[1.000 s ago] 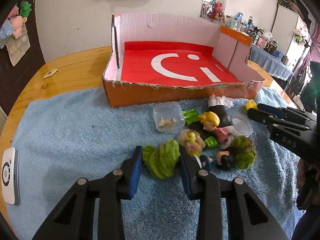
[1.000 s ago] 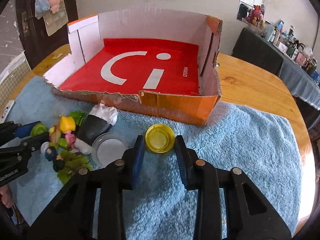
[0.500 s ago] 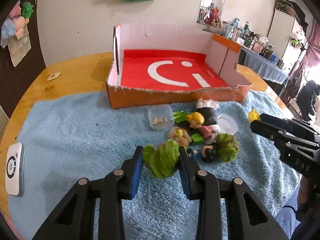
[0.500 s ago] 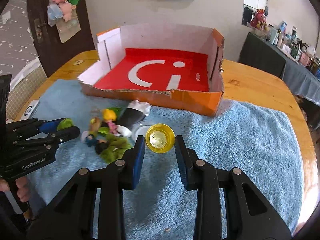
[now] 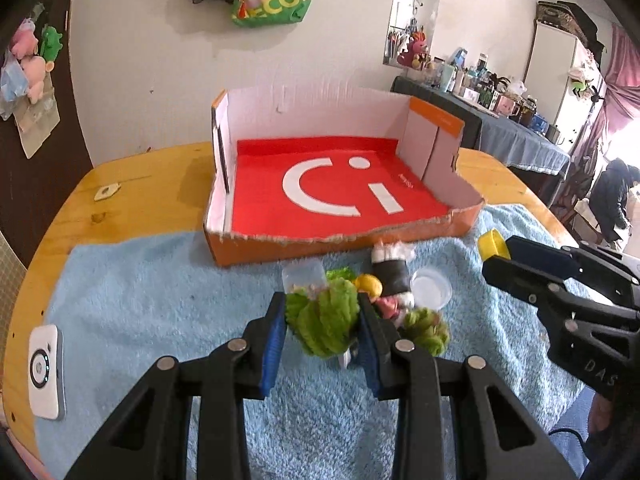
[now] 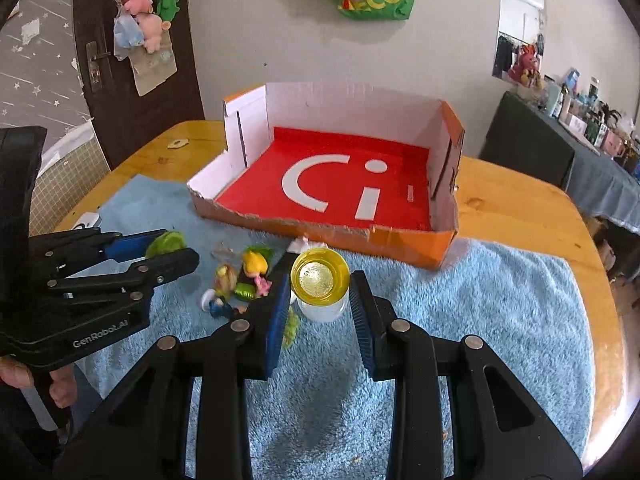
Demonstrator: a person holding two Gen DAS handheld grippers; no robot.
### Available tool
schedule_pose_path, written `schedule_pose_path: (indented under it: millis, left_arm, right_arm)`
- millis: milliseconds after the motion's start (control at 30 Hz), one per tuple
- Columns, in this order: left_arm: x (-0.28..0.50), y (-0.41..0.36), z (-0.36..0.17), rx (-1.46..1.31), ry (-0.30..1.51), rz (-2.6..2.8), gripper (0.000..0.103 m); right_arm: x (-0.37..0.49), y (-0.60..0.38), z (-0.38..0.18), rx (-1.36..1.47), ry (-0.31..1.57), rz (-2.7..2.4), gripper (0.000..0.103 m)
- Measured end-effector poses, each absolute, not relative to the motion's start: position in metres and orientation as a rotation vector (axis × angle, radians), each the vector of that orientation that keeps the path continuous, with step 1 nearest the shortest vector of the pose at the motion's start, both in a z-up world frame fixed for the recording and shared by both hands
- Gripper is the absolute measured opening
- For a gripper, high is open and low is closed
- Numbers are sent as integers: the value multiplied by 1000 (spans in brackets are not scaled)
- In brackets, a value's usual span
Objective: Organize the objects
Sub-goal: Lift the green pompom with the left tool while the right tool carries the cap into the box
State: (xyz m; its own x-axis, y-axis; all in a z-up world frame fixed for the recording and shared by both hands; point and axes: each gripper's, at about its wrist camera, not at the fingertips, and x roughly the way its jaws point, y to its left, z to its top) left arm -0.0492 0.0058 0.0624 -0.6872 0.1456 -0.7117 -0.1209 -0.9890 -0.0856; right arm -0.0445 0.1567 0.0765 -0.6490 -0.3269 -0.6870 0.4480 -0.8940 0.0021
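My left gripper [image 5: 322, 320] is shut on a green fuzzy toy [image 5: 326, 326], held above the blue towel [image 5: 160, 292]. My right gripper [image 6: 320, 280] is shut on a round yellow cap [image 6: 320, 278], also off the towel. In the left wrist view the right gripper [image 5: 494, 250] shows at the right with the yellow cap [image 5: 491, 243] at its tips. In the right wrist view the left gripper [image 6: 176, 249] comes in from the left, gripping the green toy [image 6: 166, 242]. Beyond both stands the open cardboard box [image 5: 280, 250] with a red floor, nothing in it.
A pile stays on the towel before the box: a black roll [image 5: 390, 272], a clear lid [image 5: 431, 289], a small clear container [image 5: 302, 276], dolls [image 6: 254, 266] and a second green fuzzy toy [image 5: 426, 330]. A white device [image 5: 46, 372] lies at the towel's left edge.
Both grippers have risen off the towel, each carrying its object. The right one has also shifted sideways with the yellow cap, which now hangs over the clear lid.
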Motion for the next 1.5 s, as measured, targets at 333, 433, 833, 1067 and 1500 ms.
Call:
schedule_pose_path:
  millis: [333,433,833,1067,1500]
  left_arm:
    - [-68,9,76,-1130,-64,2770,35]
    - [-77,8,81,-1116,-79,2780,35]
    - [-114,7,95,-1083,-87,2804,35]
    - [-140,5,100,-1086,-112,2800,35]
    - [-196,5,95,-1140,-111,2803,35]
  right_arm:
    - [-59,155,87,984,180,-2499,29]
    - [-66,153,91,973,167,-2502,29]
    - [-98,149,101,977,122,-2501,29]
    - [-122,146,103,997,122,-2512,29]
    - [-176,141,98,1067,127,-2514,29]
